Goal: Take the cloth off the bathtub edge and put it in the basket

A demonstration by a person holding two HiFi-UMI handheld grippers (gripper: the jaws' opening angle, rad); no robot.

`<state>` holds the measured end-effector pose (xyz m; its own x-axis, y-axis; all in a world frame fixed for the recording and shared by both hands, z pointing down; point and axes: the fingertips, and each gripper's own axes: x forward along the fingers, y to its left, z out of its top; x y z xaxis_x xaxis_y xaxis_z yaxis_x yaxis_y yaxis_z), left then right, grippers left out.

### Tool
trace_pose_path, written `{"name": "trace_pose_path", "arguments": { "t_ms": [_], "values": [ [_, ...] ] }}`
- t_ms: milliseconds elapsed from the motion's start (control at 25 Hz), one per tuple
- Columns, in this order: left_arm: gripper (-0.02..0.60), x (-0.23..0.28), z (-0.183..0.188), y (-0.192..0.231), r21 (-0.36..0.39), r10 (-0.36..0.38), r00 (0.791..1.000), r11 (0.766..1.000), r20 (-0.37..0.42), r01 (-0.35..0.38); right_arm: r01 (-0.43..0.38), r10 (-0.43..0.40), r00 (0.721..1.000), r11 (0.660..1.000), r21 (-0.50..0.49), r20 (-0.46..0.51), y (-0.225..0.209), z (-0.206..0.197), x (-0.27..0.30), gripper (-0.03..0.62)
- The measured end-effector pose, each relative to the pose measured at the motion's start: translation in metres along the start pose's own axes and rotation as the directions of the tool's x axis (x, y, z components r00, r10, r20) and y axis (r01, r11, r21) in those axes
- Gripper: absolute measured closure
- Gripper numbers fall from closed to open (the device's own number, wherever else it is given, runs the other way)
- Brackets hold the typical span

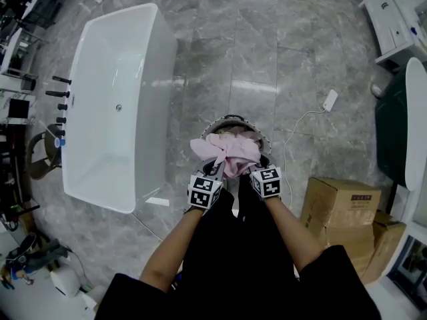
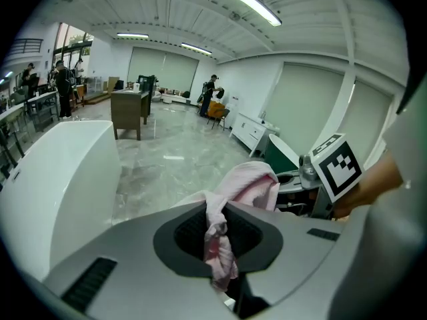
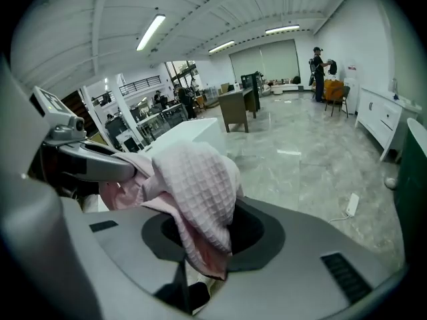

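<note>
1. A showroom floor (image 1: 220, 59) of grey marble tiles lies under everything, glossy with reflected ceiling lights; desks and a few people stand far off in the two gripper views.
2. The white bathtub (image 1: 113, 99) stands to the left of the left claw (image 1: 212, 169) and ahead of it, well apart, with dark taps along its far-left side.
3. Stacked cardboard boxes (image 1: 340, 212) sit to the right of the right claw (image 1: 257, 164), a little behind its tips.
4. The basket (image 1: 230, 120) is on the floor directly ahead of both claws' tips (only its round rim shows, the rest is covered).
5. The pink waffle cloth (image 1: 230, 152) is bunched between the two claws and over the basket's opening.
6. In the left gripper view, the left claw (image 2: 220, 245) pinches a thin twisted fold of the cloth (image 2: 250, 182), jaws nearly together, with the rest heaped beyond the tips towards the right claw.
7. In the right gripper view, the right claw (image 3: 200, 245) grips a thicker fold of the cloth (image 3: 193, 185), jaws further apart, the fabric draped over them.
8. A small white plug block (image 1: 330, 99) lies ahead and to the right of the right claw, its cable trailing back.
</note>
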<state>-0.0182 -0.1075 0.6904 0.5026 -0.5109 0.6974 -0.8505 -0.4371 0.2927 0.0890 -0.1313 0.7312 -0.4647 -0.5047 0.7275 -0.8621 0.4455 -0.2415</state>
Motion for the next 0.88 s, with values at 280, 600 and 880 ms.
{"name": "trace_pose_path", "arguments": {
  "t_ms": [280, 600, 880],
  "values": [
    [0.546, 0.034, -0.024, 0.006, -0.015, -0.019, 0.996, 1.000, -0.084, 0.018, 0.002, -0.002, 0.996, 1.000, -0.003, -0.085, -0.007, -0.033, 0.021, 0.467],
    [0.532, 0.079, -0.063, 0.011, 0.049, -0.037, 0.974, 0.998, -0.225, 0.049, -0.021, 0.027, 0.980, 0.999, 0.030, -0.196, -0.027, -0.069, 0.057, 0.433],
    [0.466, 0.105, -0.076, 0.006, 0.088, -0.043, 0.967, 0.994, -0.250, 0.067, -0.058, 0.057, 0.971, 0.998, 0.002, -0.232, -0.037, -0.076, 0.071, 0.402]
  ]
}}
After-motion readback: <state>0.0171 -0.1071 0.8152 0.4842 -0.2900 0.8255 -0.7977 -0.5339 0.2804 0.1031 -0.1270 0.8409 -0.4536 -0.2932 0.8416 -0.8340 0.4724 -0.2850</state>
